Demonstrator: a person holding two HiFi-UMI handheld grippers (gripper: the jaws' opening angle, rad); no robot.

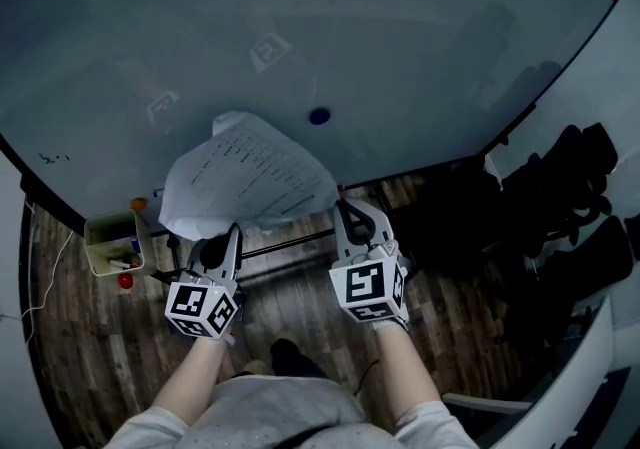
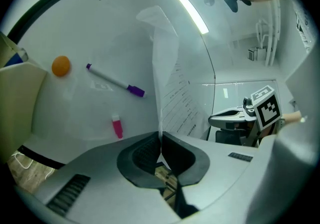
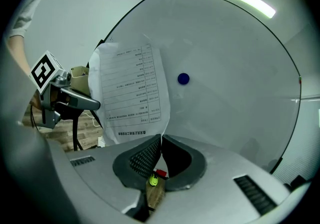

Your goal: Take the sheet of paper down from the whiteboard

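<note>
The printed sheet of paper (image 1: 245,177) hangs between my two grippers in front of the whiteboard (image 1: 330,27), and its top edge curls forward, free of the board. My left gripper (image 1: 235,230) is shut on the sheet's lower left corner; in the left gripper view the paper (image 2: 165,83) rises edge-on out of the shut left gripper (image 2: 161,140). My right gripper (image 1: 341,205) is shut on the lower right corner, and the right gripper view shows the paper (image 3: 132,88) pinched in the right gripper (image 3: 161,139). A blue magnet (image 1: 319,116) sits on the board, right of the sheet and apart from it.
On the board's left part are an orange magnet (image 2: 61,66), a purple-capped marker (image 2: 115,81) and a small pink piece (image 2: 117,127). A beige holder (image 1: 112,242) hangs at the board's lower left. Dark chairs (image 1: 565,197) stand at the right on the wood floor (image 1: 80,337).
</note>
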